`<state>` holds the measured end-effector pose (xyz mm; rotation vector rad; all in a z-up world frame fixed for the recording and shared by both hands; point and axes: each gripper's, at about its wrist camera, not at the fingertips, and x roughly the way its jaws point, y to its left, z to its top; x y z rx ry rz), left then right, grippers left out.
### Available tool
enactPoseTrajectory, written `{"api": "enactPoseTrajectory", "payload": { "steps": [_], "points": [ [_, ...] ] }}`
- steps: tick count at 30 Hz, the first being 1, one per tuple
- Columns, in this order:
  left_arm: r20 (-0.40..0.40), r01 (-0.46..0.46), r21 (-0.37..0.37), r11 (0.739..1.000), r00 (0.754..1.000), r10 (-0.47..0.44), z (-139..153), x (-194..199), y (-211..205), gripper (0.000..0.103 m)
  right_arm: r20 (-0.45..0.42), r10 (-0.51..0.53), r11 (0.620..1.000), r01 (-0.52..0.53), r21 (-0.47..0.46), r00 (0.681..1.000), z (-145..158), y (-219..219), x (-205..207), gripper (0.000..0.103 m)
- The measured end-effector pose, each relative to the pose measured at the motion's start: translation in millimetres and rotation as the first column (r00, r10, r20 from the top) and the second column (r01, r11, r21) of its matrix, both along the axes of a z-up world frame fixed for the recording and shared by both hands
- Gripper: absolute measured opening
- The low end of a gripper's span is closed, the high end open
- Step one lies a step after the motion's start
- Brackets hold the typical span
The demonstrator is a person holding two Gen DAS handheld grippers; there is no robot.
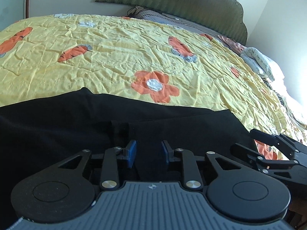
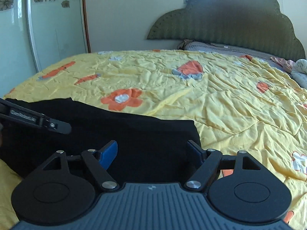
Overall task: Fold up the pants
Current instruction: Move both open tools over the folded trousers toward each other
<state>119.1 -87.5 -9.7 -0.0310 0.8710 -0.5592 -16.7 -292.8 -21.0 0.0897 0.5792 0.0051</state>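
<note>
Black pants (image 1: 76, 122) lie flat across the near part of the bed, also in the right wrist view (image 2: 134, 134). My left gripper (image 1: 148, 153) hovers low over the pants near a fold line, its blue pads a narrow gap apart with nothing between them. My right gripper (image 2: 153, 151) is wide open over the right end of the pants, its right finger at the cloth's edge. Each gripper shows in the other's view: the right one at the left wrist view's right edge (image 1: 276, 149), the left one at the right wrist view's left edge (image 2: 34, 118).
The bed carries a wrinkled yellow quilt (image 1: 115, 57) with orange flowers and carrots. A green headboard (image 2: 239, 23) and pillows (image 1: 257, 61) stand at the far end. A glass wardrobe door (image 2: 38, 28) is on the left.
</note>
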Motion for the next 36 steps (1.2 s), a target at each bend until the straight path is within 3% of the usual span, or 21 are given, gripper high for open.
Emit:
{"api": "enactPoseTrajectory", "payload": {
  "steps": [2, 4, 10, 20, 28, 32, 36],
  "points": [
    [0.0, -0.01, -0.001, 1.0, 1.0, 0.01, -1, -1, 0, 0.034, -0.017, 0.023, 0.999, -0.023, -0.03, 1.0, -2, 7, 1, 0.078],
    [0.004, -0.024, 0.009, 1.0, 1.0, 0.024, 0, -3, 0, 0.037, -0.082, -0.021, 0.997, 0.015, -0.079, 0.996, -14, 8, 8, 0.078],
    [0.087, -0.081, 0.074, 0.994, 0.993, 0.075, 8, -13, 9, 0.06, 0.019, -0.02, 0.999, 0.021, -0.049, 1.0, 9, 24, -7, 0.079],
    [0.176, -0.16, 0.152, 0.975, 0.975, 0.133, 21, -28, 33, 0.072, -0.012, 0.049, 0.998, -0.049, -0.05, 0.999, 8, 59, -4, 0.079],
    [0.204, -0.213, 0.169, 0.962, 0.963, 0.177, 26, -33, 60, 0.076, -0.034, 0.118, 0.986, -0.121, -0.115, 0.992, 9, 97, -2, 0.079],
    [0.236, -0.302, 0.165, 0.939, 0.936, 0.26, 34, -32, 99, 0.081, 0.038, 0.261, 0.954, -0.252, -0.163, 0.965, 27, 144, -5, 0.079],
    [0.214, -0.431, 0.124, 0.894, 0.891, 0.4, 44, -28, 165, 0.082, 0.082, 0.432, 0.871, -0.391, -0.298, 0.898, 35, 213, -6, 0.079]
  ]
}}
